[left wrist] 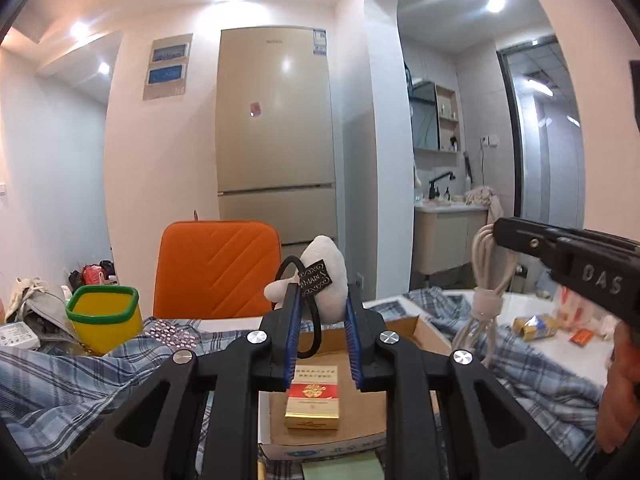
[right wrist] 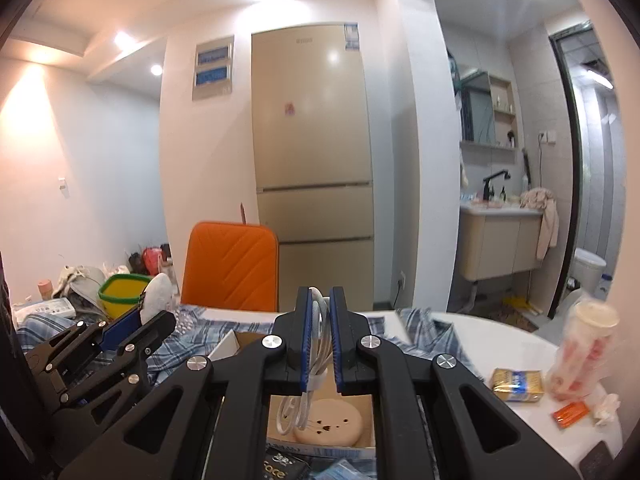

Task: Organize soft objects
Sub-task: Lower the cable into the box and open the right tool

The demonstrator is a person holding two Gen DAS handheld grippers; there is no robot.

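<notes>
Left tongs (left wrist: 320,300) clamped on a white plush hair tie (left wrist: 322,276) — its black elastic loop hangs down, lifted above the cardboard box (left wrist: 424,334). Right tongs (right wrist: 320,312) pinched on a coiled white cable (right wrist: 318,320) — also raised over the box. Red-gold packet (left wrist: 313,396) lies inside; plaid cloth (left wrist: 60,380) covers the counter.

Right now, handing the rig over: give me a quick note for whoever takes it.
Left gripper: shut on the plush with a black hair tie, held above the box.
Right gripper: shut on the cable, also raised over the box.
Box: holds a red-gold pack and a round pink pad.
Done: both soft items picked up.
Left: place both; the target spot is not evident.
</notes>
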